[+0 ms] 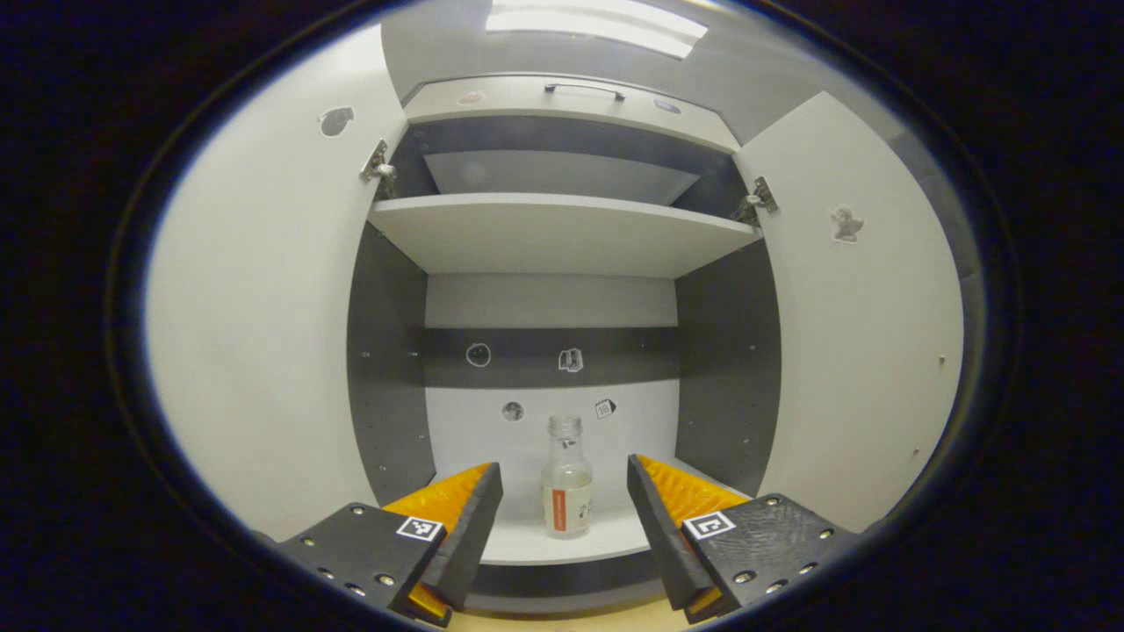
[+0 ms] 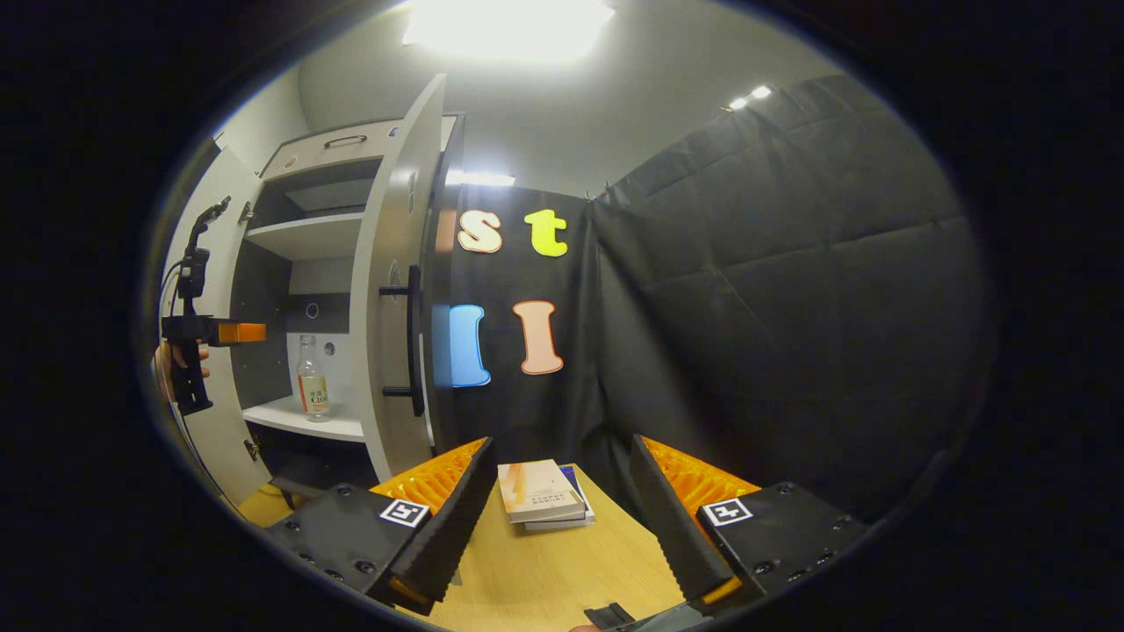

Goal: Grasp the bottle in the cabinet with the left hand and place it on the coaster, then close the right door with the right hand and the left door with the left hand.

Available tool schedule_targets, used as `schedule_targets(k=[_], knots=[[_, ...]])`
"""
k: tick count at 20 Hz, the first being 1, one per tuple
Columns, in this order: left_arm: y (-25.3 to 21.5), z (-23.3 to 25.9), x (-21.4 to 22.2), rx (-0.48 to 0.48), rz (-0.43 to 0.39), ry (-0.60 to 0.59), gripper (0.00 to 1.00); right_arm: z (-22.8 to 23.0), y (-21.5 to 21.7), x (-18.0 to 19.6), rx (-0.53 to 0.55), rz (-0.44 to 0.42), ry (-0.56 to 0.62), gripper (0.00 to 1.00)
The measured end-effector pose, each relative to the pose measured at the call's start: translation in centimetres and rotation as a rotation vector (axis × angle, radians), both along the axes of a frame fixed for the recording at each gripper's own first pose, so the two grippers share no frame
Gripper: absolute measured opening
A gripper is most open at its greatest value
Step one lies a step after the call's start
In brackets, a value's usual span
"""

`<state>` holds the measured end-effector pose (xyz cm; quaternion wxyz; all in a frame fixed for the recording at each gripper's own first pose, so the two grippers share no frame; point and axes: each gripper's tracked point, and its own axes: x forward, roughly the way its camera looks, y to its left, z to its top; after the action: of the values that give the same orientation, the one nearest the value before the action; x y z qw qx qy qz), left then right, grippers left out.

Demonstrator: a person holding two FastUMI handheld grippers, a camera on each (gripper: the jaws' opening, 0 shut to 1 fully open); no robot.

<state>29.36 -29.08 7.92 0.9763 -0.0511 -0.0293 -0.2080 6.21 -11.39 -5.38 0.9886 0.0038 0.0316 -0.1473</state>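
A clear glass bottle [image 1: 566, 478] with a label stands upright on the cabinet's lower shelf [image 1: 544, 544]. My left gripper [image 1: 565, 500] is open in front of the shelf, its fingers either side of the bottle but short of it. Both cabinet doors stand open: the left door [image 1: 263, 333] and the right door [image 1: 865, 325]. In the right gripper view, the bottle [image 2: 311, 379] shows inside the cabinet, with the left gripper [image 2: 230, 333] held by a hand in front of it. My right gripper [image 2: 562, 491] is open above the wooden table [image 2: 562, 570], holding nothing.
The right door [image 2: 395, 307] carries a dark bar handle [image 2: 411, 341] on its outer face. A small stack of books [image 2: 540, 494] lies on the table by the black cloth wall. An upper shelf [image 1: 562, 230] sits above the bottle.
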Motion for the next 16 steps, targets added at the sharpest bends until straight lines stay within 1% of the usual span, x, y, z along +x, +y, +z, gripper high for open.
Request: schedule_targets(k=[1,3,4,5,7,8,10,12,13,14,15,16], knots=[[-0.4,-0.1,0.9,-0.004,-0.008,0.001,0.85,-0.1,-0.1,0.2,-0.001,-0.011,0.002,0.94],[-1.3,-0.3,2.6,-0.013,-0.026,0.005,0.85,-0.4,-0.2,0.4,-0.001,-0.032,0.008,0.94],[-1.6,-0.3,3.4,-0.013,-0.031,0.004,0.85,-0.5,-0.1,0.5,-0.003,-0.043,0.01,0.97],[-1.9,-0.4,4.3,-0.01,-0.037,0.004,0.85,-0.5,-0.2,0.7,-0.004,-0.055,0.012,0.94],[-2.9,-0.9,5.8,-0.005,-0.047,0.008,0.85,-0.7,-0.3,0.8,-0.011,-0.079,0.016,0.94],[-3.3,-1.1,6.5,-0.006,-0.053,0.015,0.83,-0.7,-0.3,0.8,-0.012,-0.09,0.019,0.97],[-4.2,-1.5,7.9,-0.012,-0.068,0.022,0.85,-0.8,-0.3,0.9,-0.01,-0.11,0.022,0.97],[-4.8,-1.7,9.4,-0.019,-0.078,0.026,0.83,-0.9,-0.3,0.9,-0.013,-0.132,0.024,0.96],[-5.0,-1.8,10.1,-0.02,-0.083,0.029,0.84,-1.0,-0.3,1.0,-0.014,-0.141,0.027,0.94],[-5.5,-1.9,10.8,-0.019,-0.087,0.032,0.84,-1.2,-0.2,1.0,-0.017,-0.149,0.031,0.94],[-5.8,-2.4,11.5,-0.013,-0.089,0.041,0.84,-1.2,-0.1,1.0,-0.02,-0.157,0.033,0.96],[-6.2,-2.7,12.3,-0.006,-0.092,0.049,0.83,-1.3,0.0,1.0,-0.022,-0.166,0.034,0.94]])
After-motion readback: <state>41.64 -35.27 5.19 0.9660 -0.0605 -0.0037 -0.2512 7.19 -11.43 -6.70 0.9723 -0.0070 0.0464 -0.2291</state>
